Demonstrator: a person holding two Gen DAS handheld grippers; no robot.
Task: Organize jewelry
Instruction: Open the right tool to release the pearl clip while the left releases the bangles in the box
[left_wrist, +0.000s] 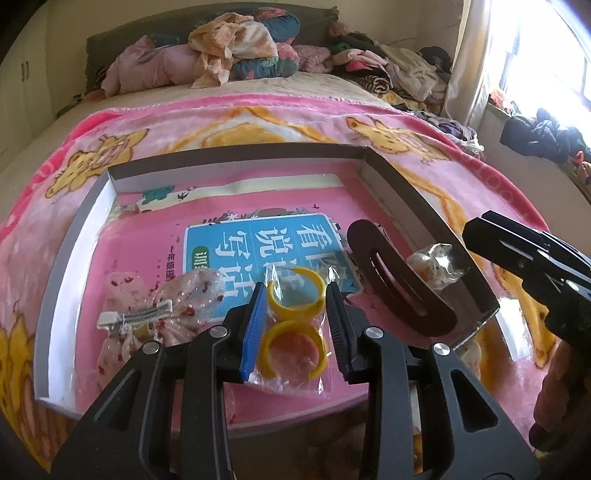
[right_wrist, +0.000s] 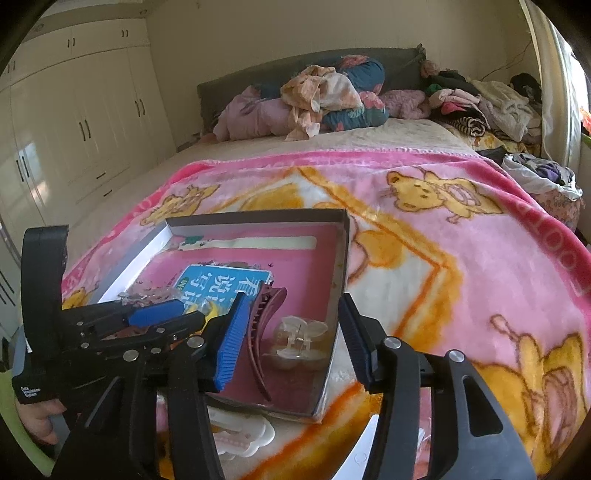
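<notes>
We see a shallow cardboard box (left_wrist: 236, 158) on a fuzzy pink blanket (left_wrist: 258, 122) on the bed. Our left tongs (left_wrist: 295, 325), ribbed blue pads, clench a crinkly clear packet of two yellow plastic rings (left_wrist: 293, 317) at six o'clock in the box. Our right tongs (right_wrist: 291, 339) stand released over a glossy maroon curved clip (right_wrist: 264, 325) and a clear claw clip (right_wrist: 299, 338) at four o'clock.

The pink book (left_wrist: 229, 236) bears large white characters "看图说话写话" on a blue panel (upside down, at 12 o'clock). Smaller print is illegible. The left gripper's (right_wrist: 207, 314) body carries small white lettering, unreadable.
</notes>
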